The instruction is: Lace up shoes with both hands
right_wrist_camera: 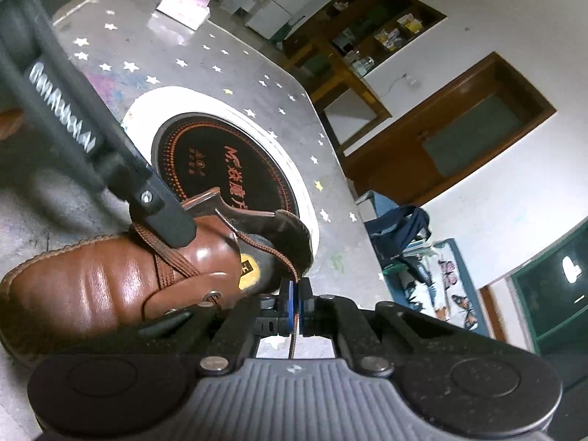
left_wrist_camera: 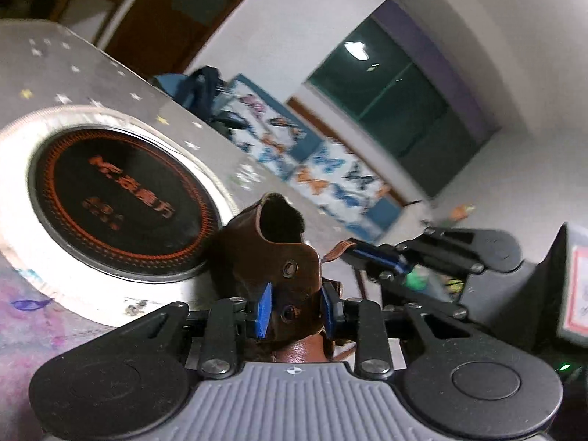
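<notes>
Pinching the brown lace (right_wrist_camera: 293,314) shut, right gripper (right_wrist_camera: 295,307) shows only in right view — left gripper (left_wrist_camera: 296,307) clamps shoe's (right_wrist_camera: 110,279) eyelet flap (left_wrist_camera: 294,279), part-open.

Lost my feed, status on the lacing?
Left tool astride shoe flap, pad contact unclear. Right tool shut on lace. Nothing in the way.

Left gripper (left_wrist_camera: 296,307) pointing slightly downward, blue pads set either side of the brown shoe's (left_wrist_camera: 283,275) eyelet flap, whether pressing it unclear. Right gripper (right_wrist_camera: 295,303) angled downward, pads pinched shut on the brown lace (right_wrist_camera: 294,325). Right gripper's (left_wrist_camera: 386,257) closed fingers reaching in from the right in the left view.
</notes>
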`<state>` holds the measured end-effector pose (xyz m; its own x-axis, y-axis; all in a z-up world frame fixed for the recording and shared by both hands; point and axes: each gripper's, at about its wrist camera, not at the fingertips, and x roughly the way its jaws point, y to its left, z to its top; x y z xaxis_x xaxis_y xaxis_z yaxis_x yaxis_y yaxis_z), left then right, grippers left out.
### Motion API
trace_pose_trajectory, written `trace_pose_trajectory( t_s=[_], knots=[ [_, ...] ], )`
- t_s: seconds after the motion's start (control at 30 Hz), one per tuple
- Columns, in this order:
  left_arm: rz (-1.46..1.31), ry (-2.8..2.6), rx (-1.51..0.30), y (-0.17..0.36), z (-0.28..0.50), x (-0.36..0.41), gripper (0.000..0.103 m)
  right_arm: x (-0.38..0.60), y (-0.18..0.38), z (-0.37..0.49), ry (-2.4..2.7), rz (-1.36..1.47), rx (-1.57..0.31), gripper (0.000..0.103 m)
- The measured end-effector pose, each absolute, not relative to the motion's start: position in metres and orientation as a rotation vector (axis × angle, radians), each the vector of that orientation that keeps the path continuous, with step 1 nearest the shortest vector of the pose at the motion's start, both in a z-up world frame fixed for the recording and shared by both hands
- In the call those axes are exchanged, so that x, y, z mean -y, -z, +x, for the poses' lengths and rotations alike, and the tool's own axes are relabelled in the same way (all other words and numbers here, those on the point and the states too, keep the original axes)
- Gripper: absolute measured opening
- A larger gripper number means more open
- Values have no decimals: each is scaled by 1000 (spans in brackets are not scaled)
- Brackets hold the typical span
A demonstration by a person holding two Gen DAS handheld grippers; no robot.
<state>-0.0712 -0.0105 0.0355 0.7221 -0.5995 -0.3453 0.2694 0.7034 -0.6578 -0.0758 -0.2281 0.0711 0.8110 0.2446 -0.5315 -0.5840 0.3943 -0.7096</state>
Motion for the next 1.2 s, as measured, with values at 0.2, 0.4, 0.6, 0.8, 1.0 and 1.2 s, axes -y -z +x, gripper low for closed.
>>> trace_pose_trajectory(
  t_s=[0.2,0.4,0.6,0.8,1.0,1.2],
  knots=[
    [-749,644,-580,-17,-60,-13,31,216,-59,-90,-508,-1099,-320,2],
    [-802,711,-576,-9,-55,-23,31,208,-49,-96,-456,-1120,-285,2],
    [-820,729,-572,-6,-53,-27,31,203,-46,-96,-440,-1111,-272,2],
    [-828,735,-569,-5,-54,-30,31,197,-40,-99,-428,-1144,-247,2],
    [-833,738,-567,-3,-54,-31,31,192,-35,-97,-406,-1166,-231,2],
    [-834,740,-566,-2,-54,-31,31,187,-31,-96,-405,-1169,-226,2]
  ],
)
